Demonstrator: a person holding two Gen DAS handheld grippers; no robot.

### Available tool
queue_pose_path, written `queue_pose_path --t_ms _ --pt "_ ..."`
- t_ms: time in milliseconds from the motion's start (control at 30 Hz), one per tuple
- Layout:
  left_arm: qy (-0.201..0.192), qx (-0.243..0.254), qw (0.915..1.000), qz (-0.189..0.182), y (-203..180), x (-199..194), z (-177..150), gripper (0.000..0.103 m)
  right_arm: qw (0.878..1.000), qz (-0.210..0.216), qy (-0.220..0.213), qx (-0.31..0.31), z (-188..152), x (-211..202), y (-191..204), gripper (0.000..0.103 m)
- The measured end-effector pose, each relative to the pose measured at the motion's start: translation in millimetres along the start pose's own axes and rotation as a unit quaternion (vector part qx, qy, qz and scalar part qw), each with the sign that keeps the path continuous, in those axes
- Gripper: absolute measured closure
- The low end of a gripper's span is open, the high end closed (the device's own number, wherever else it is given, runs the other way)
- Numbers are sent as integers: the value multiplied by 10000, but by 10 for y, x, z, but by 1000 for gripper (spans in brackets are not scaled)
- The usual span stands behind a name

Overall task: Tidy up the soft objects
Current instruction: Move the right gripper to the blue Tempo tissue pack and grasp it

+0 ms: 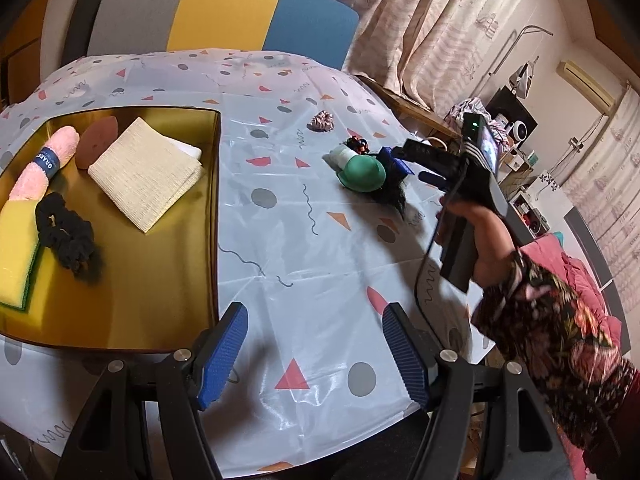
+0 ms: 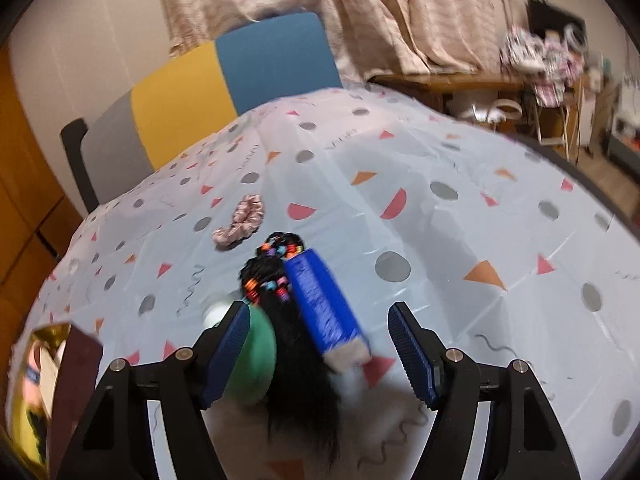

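A small pile lies on the patterned tablecloth [image 1: 280, 264]: a green round puff [image 2: 256, 360], a black furry piece [image 2: 304, 380], a blue block sponge [image 2: 324, 304] and beaded black hair ties [image 2: 272, 264]. My right gripper [image 2: 320, 356] stands open around the pile, its left finger against the green puff [image 1: 362, 174], its right finger clear. A pink scrunchie [image 2: 240, 220] lies just beyond. In the left wrist view a hand holds the right gripper [image 1: 416, 164] at the pile. My left gripper [image 1: 314, 356] hangs open over bare cloth, holding nothing.
A gold box [image 1: 152, 280] at the left holds a pink rolled towel [image 1: 48, 160], a brown puff [image 1: 96, 142], a cream cloth [image 1: 148, 172], a black scrunchie [image 1: 68, 236] and a yellow sponge [image 1: 18, 252]. A grey, yellow and blue chair [image 1: 224, 12] stands behind the table.
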State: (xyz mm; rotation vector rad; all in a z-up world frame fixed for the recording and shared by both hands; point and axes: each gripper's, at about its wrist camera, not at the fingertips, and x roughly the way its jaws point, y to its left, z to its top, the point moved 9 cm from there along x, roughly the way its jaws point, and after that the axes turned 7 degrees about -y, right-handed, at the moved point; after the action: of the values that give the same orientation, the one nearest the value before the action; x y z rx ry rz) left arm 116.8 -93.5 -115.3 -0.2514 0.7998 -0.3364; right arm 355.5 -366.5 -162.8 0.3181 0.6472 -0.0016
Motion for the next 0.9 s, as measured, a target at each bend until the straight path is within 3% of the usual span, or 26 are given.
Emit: queue_pose_path --t_ms 167,267,433,733,833,900 --pt "-7 54 10000 46 -12 6 7 32 9950 -420 -54 908 9 39 -555 30" --pt "76 -19 10000 17 -13 67 -3 32 9926 -796 -164 897 41 -68 -767 30" --pt "161 29 9999 -28 -85 150 5 32 9968 -279 -287 694 150 -102 -604 27" --pt "99 75 9999 16 -159 151 109 32 9970 -376 392 -550 45 394 -319 27" --pt "144 34 9999 -9 -192 204 133 32 9968 -276 516 -535 -44 445 -365 41" --pt "186 25 9998 -51 -247 260 164 32 9973 -205 529 -466 -86 454 -410 44"
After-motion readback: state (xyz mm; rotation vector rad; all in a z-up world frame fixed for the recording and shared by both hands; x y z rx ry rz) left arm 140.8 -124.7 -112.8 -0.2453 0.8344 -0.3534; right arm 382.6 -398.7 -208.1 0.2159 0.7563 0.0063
